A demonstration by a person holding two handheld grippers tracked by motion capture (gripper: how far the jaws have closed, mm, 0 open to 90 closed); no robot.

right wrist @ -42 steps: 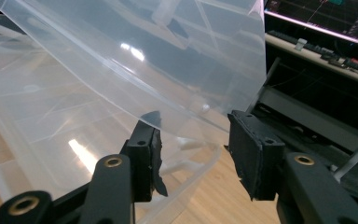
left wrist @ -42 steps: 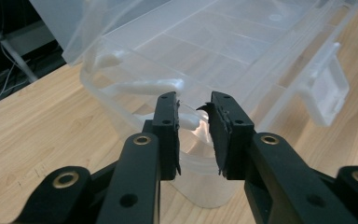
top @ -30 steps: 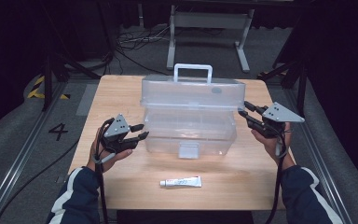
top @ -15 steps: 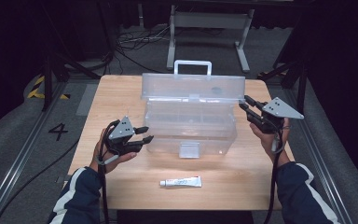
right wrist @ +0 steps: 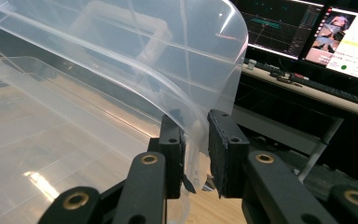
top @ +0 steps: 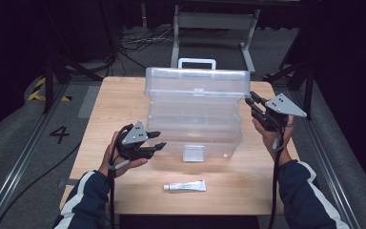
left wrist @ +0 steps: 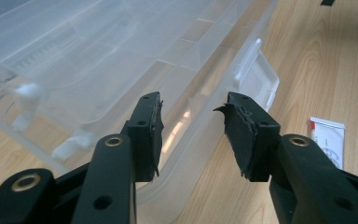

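Observation:
A clear plastic toolbox stands mid-table, its lid tilted up with the white handle at the back. My right gripper is at the lid's right end. In the right gripper view this gripper is shut on the lid, whose edge runs between the jaws. My left gripper is open beside the box's front left corner. In the left gripper view it holds nothing and faces the box wall and front latch.
A small white tube lies on the wooden table near the front edge, also in the left gripper view. Metal stand legs and cables lie on the floor behind. Monitors glow beyond the table's right side.
The lid has swung further up with the right gripper holding its right end. The left gripper has drifted right, closer to the box's front left corner.

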